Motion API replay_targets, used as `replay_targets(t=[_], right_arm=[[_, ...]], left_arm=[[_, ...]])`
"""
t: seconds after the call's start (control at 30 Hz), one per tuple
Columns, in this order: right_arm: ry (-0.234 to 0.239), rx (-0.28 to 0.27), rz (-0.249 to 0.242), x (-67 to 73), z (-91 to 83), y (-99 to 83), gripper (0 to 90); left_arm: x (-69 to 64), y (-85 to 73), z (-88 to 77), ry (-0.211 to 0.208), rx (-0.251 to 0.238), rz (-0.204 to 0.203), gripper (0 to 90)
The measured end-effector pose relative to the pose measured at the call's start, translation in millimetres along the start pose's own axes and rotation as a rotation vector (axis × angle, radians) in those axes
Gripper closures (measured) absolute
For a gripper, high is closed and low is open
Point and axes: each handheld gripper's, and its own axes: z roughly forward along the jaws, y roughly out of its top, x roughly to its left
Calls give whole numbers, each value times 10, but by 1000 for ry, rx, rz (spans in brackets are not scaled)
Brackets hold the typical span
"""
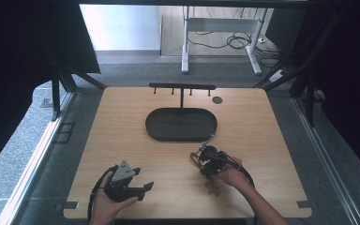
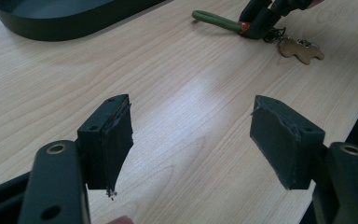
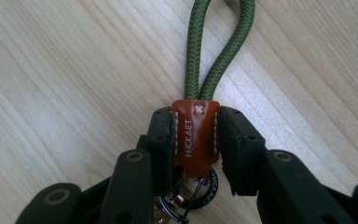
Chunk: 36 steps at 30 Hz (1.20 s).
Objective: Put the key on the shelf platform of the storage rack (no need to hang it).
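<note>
i take the tray (image 1: pixel 181 124) as my landmark. it lies on the table (image 1: pixel 122 117) at the middle. just behind the tray stands the hook rack (image 1: pixel 182 87), its post at the tray's far rim. a small round disc (image 1: pixel 217 100) lies behind the tray to the right. before the tray, near its right end, my right gripper (image 3: pixel 196 140) clamps the keychain (image 3: pixel 196 137) on the table. my left gripper (image 1: pixel 146 188) sits well before the tray, to the left.
</note>
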Motion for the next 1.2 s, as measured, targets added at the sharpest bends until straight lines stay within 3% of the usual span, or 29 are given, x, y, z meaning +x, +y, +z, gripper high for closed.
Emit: replay_targets(t=[0.07, 0.13, 0.43, 0.7, 1.2], right_arm=[[0, 1, -3, -6, -12, -2, 674], [7, -19, -1, -32, -89, -2, 675], [22, -83, 3, -94, -375, -25, 677], [77, -155, 4, -161, -583, -41, 677], [119, -266, 8, -332, -946, 13, 677]], left_arm=[[4, -2, 1, 5, 2, -1, 303], [11, -7, 15, 43, 21, 9, 303], [-13, -4, 22, 31, 19, 10, 304], [0, -18, 35, 65, 38, 13, 305], [-22, -23, 71, 67, 46, 23, 306]])
